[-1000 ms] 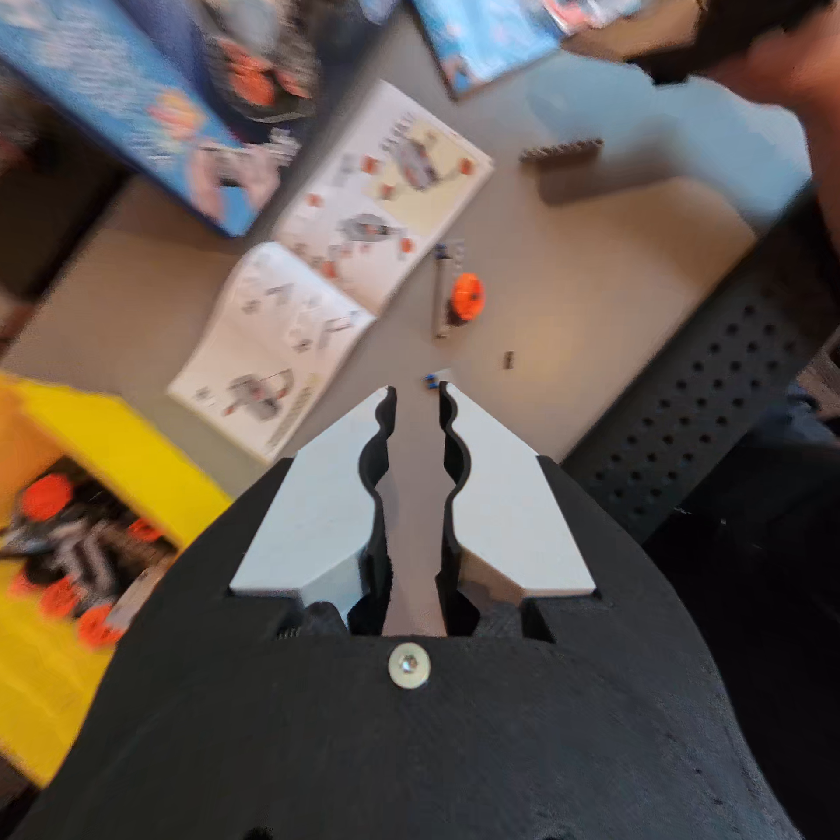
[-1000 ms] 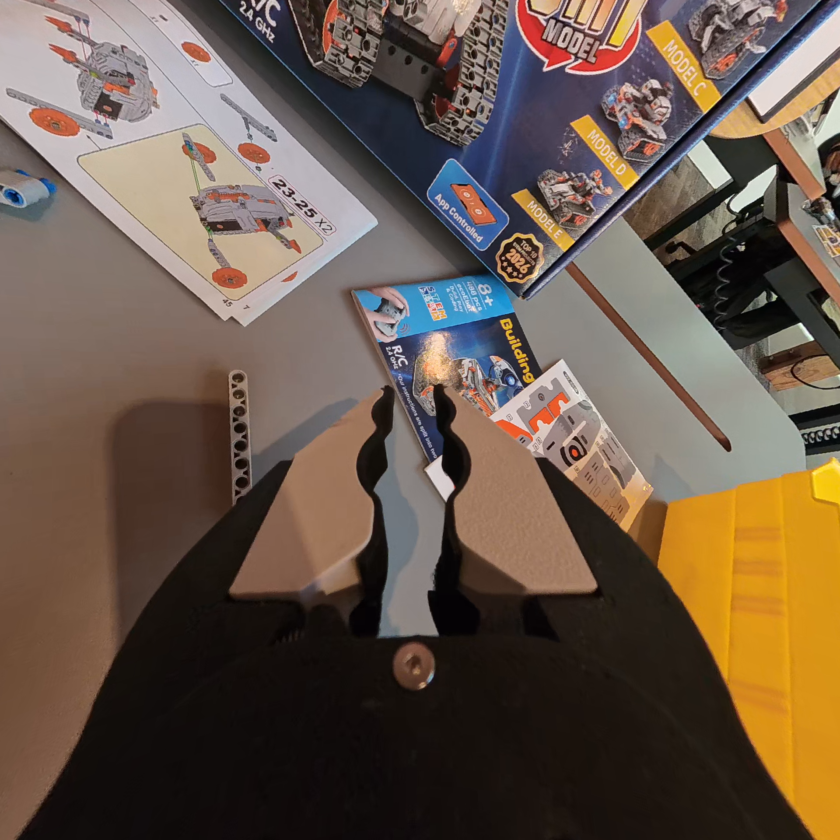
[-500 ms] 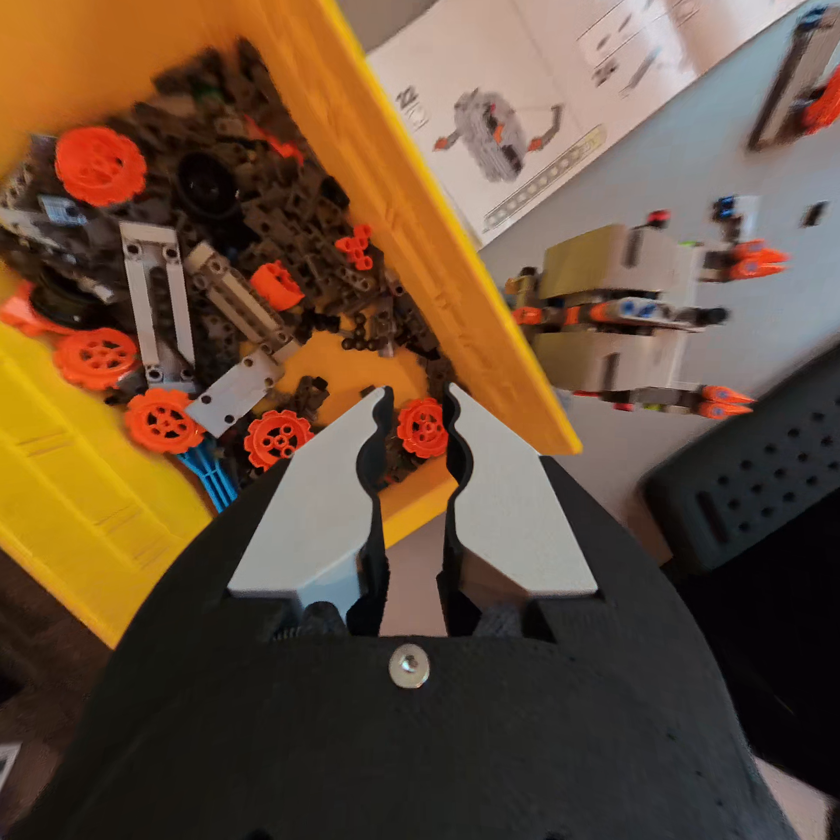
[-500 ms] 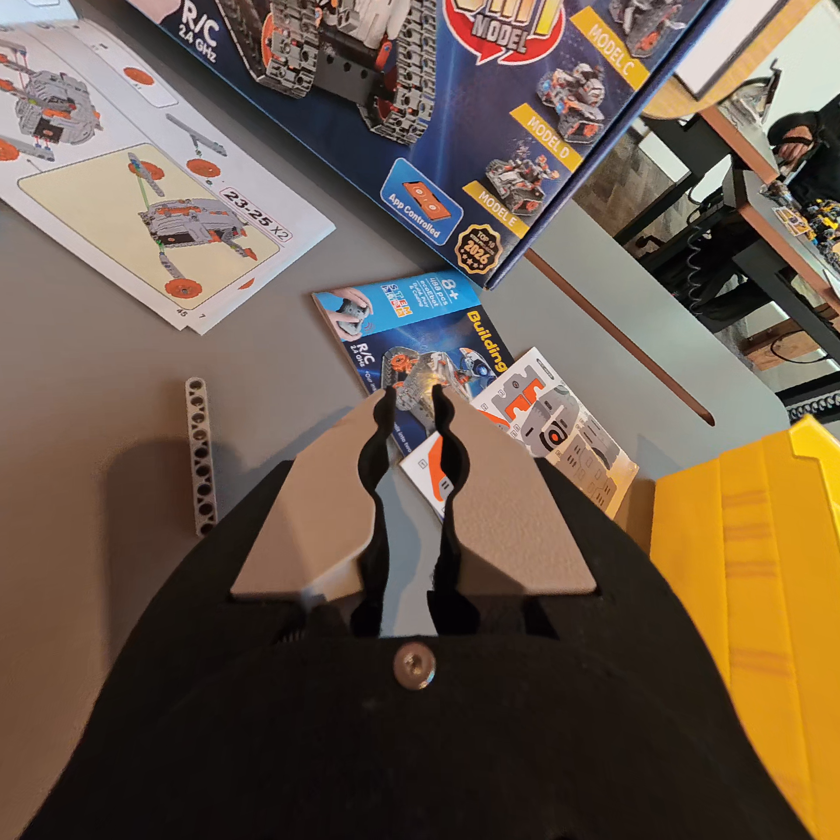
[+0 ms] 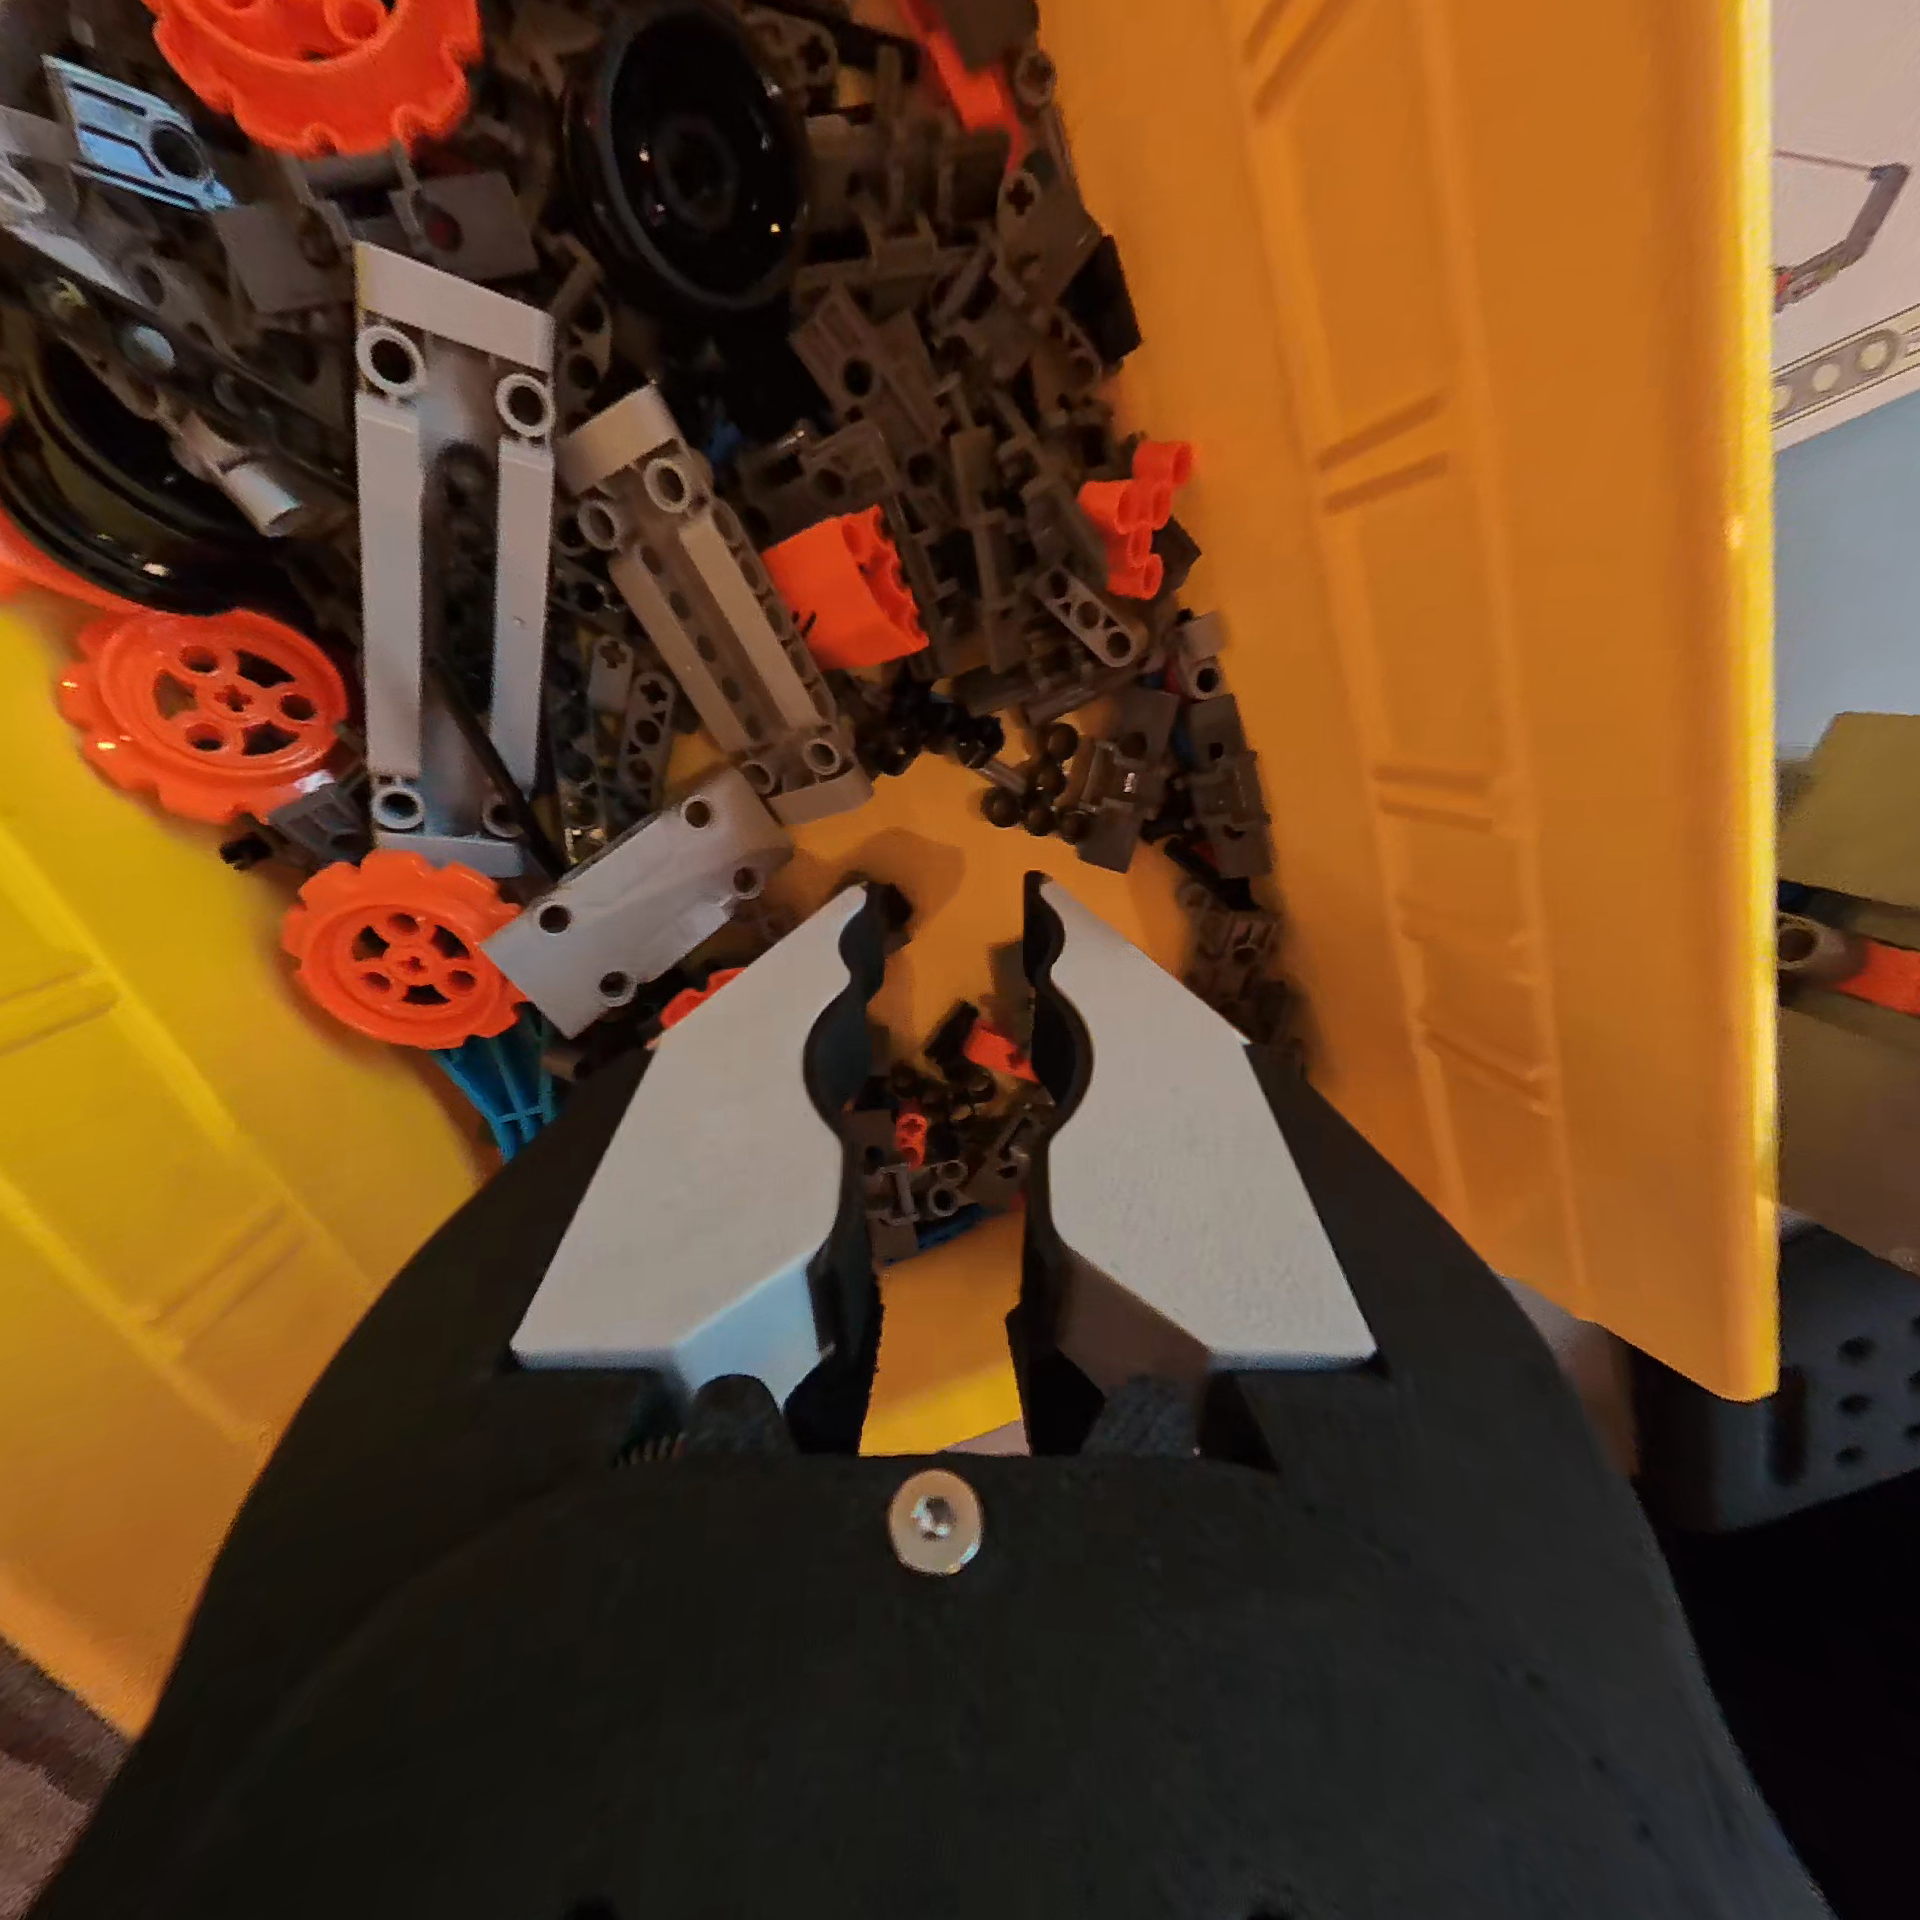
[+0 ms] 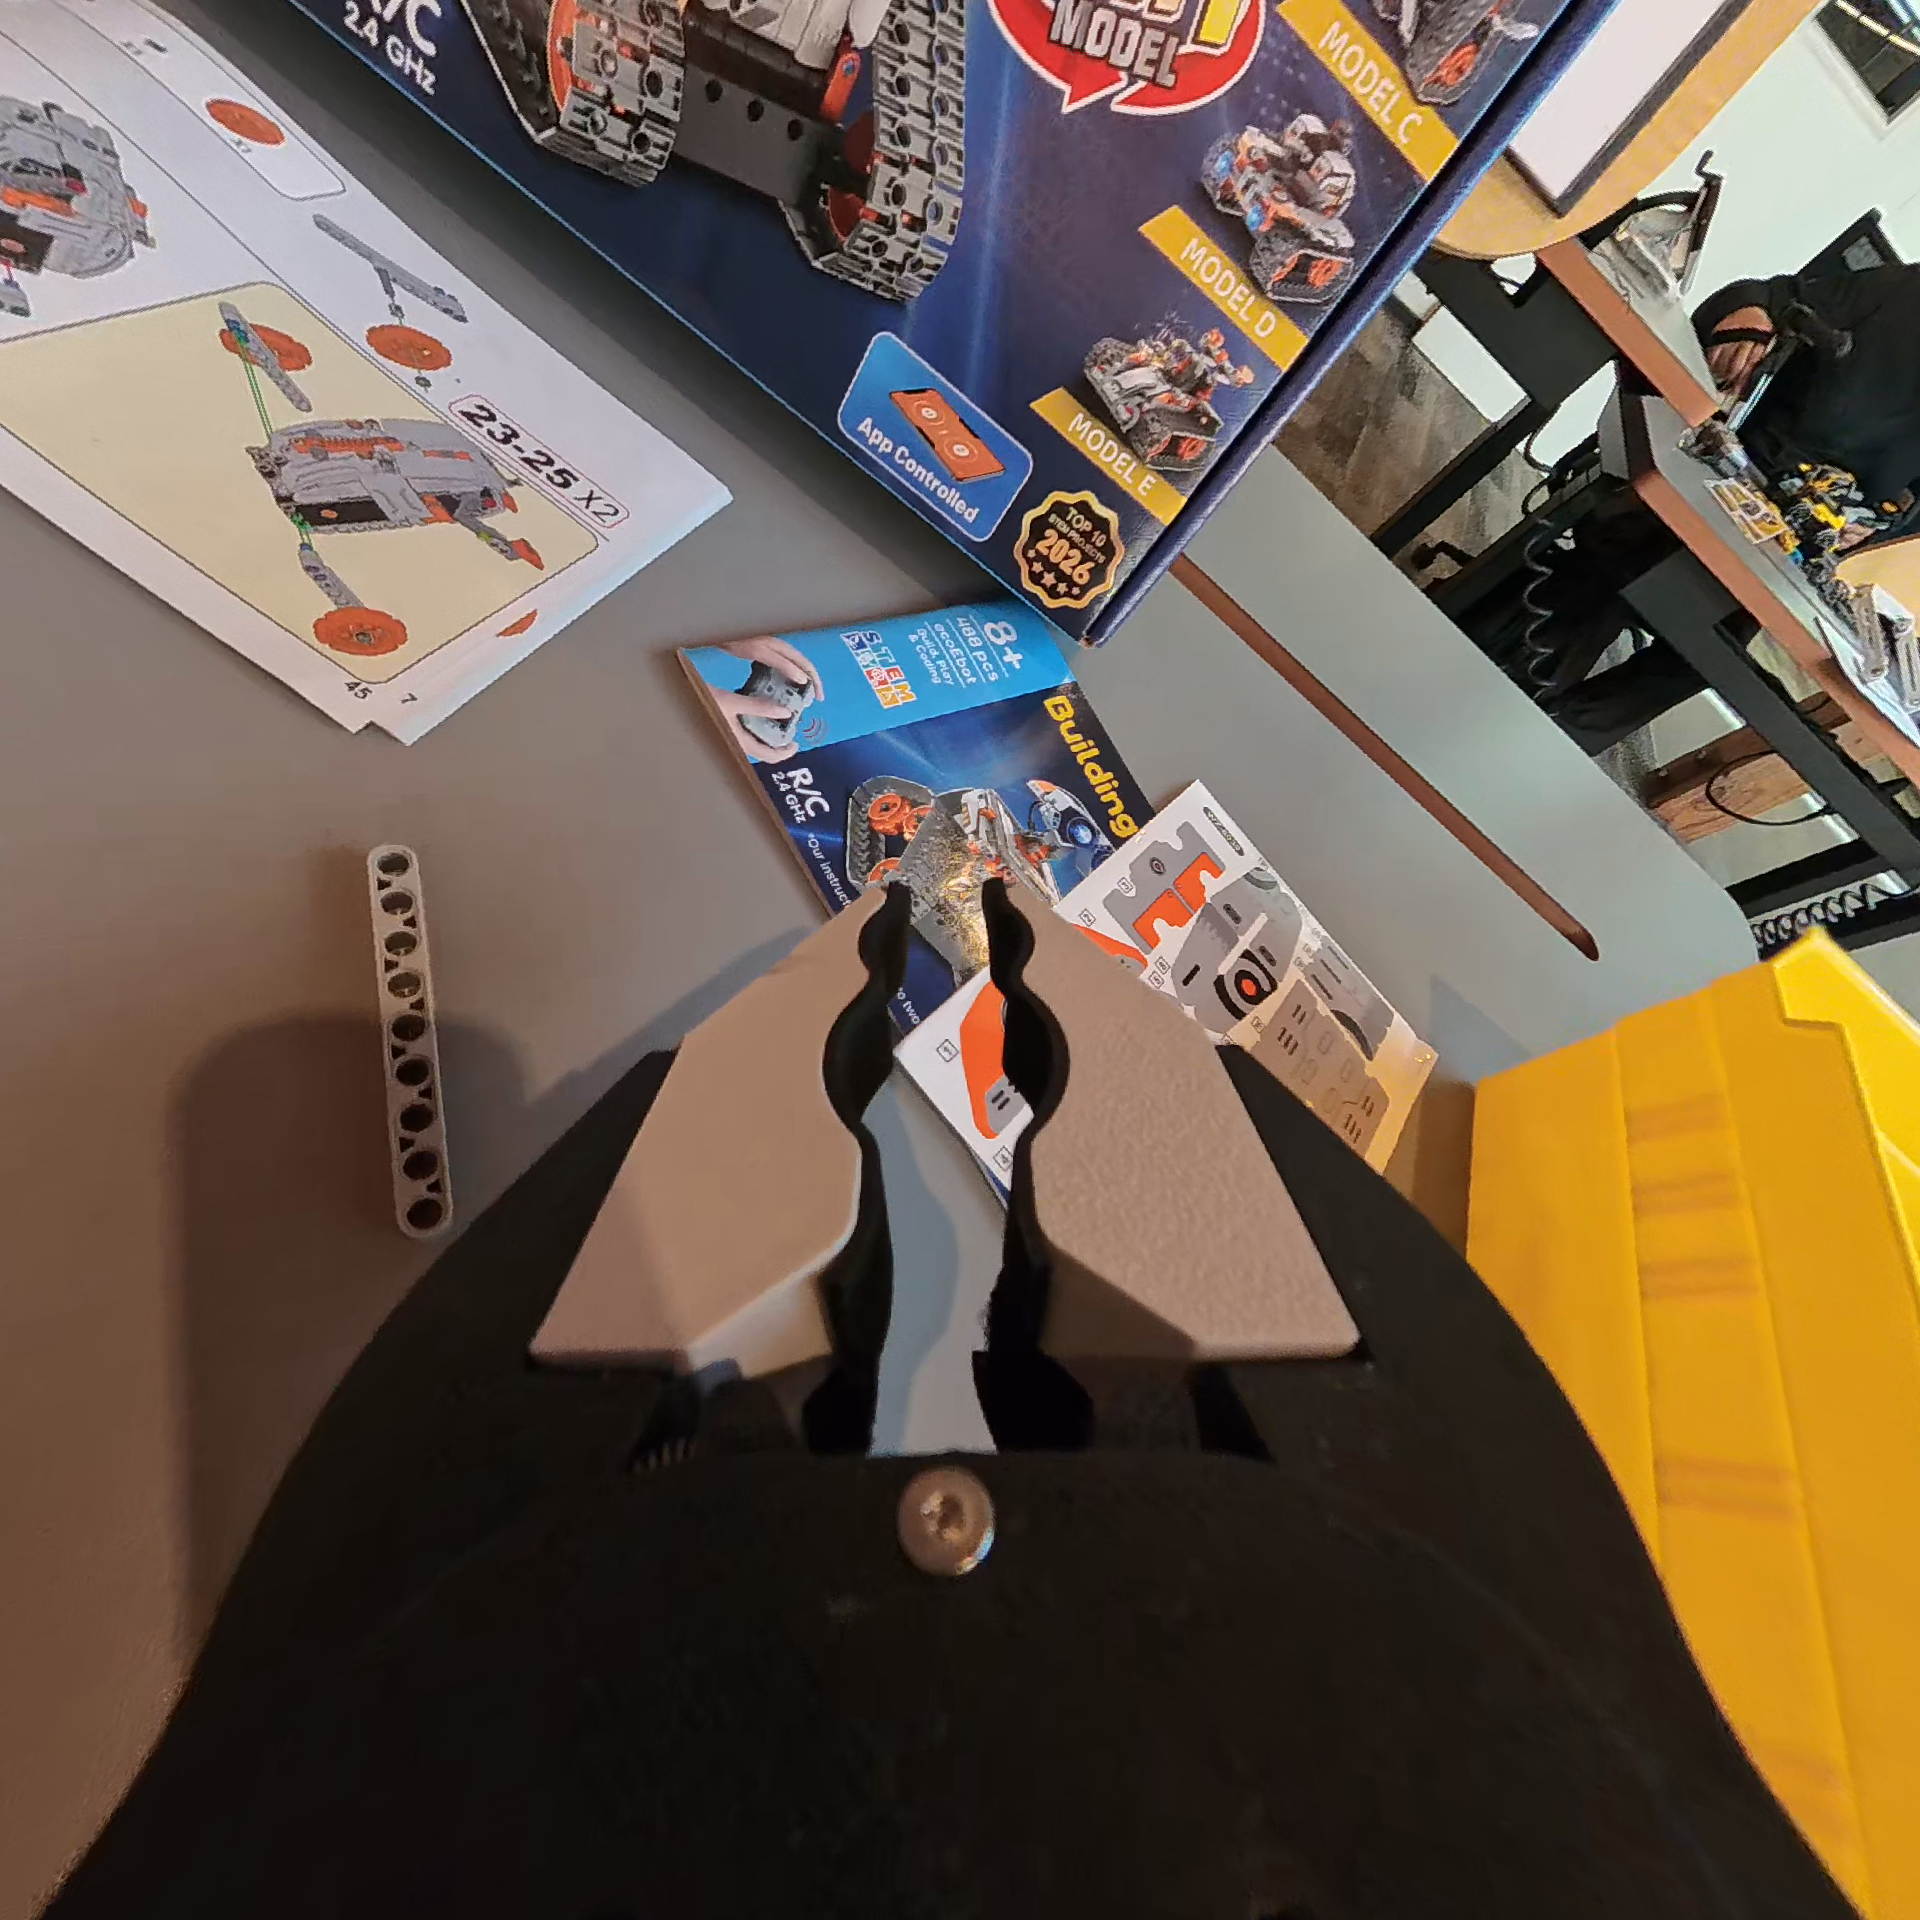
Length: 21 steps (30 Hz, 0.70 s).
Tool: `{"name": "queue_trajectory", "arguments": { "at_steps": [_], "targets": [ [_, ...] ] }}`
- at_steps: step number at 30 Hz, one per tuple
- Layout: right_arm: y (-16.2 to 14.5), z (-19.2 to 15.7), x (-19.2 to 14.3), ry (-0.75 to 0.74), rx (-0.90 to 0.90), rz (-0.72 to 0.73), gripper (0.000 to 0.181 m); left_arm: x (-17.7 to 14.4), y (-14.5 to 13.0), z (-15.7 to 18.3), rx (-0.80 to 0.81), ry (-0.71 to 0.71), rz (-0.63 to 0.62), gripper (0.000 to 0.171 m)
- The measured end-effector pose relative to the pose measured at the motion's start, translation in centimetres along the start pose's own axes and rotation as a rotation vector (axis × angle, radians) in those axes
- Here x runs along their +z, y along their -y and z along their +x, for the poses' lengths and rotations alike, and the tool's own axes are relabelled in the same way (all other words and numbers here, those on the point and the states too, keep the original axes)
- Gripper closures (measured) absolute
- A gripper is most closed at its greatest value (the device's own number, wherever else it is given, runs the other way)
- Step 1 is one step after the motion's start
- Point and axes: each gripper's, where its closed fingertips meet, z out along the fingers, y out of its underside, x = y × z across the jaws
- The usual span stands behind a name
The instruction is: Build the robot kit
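My left gripper [image 5: 948,894] is open and empty, low inside a yellow bin [image 5: 1507,623]. It hangs over a pile of building parts: orange gear wheels [image 5: 400,961], light grey panels [image 5: 447,561], a black tyre [image 5: 696,145] and small dark connectors [image 5: 935,1132], some of which show between my fingers. My right gripper [image 6: 940,899] is empty with a narrow gap between its jaws. It is above the grey table [image 6: 582,831], over a blue booklet [image 6: 914,748] and a sticker sheet [image 6: 1247,966]. A grey holed beam [image 6: 408,1039] lies to its left.
An open instruction manual [image 6: 312,436] and a large blue box [image 6: 935,208] lie at the back. A yellow bin [image 6: 1683,1351] stands at the right. A part-built model [image 5: 1849,831] sits beyond the left bin's wall. A person [image 6: 1829,384] sits at a far table. Across from one pair of fingers to the other is roughly 60 cm.
My left gripper swung from the table into the yellow bin, dropped close to the parts, and its jaws opened slightly wider. My right gripper drifted slightly toward the booklet.
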Motion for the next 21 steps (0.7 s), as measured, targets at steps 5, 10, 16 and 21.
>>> {"name": "queue_trajectory", "arguments": {
  "at_steps": [5,10,16,21],
  "targets": [
    [0.6,0.3,-0.3,-0.027,-0.014,0.039,0.169,-0.1,-0.2,1.4,0.018,-0.058,-0.006,0.147],
    [0.7,0.7,-0.4,-0.051,-0.007,0.045,0.169,-1.5,-0.2,1.6,0.038,-0.087,0.02,0.146],
    [0.3,1.1,-0.1,-0.069,0.002,0.028,0.169,-5.1,0.9,0.3,0.008,-0.079,0.053,0.147],
    [-0.4,1.4,0.3,-0.078,0.003,-0.001,0.169,-4.6,0.6,-0.3,0.033,-0.078,-0.083,0.148]
  ]
}}
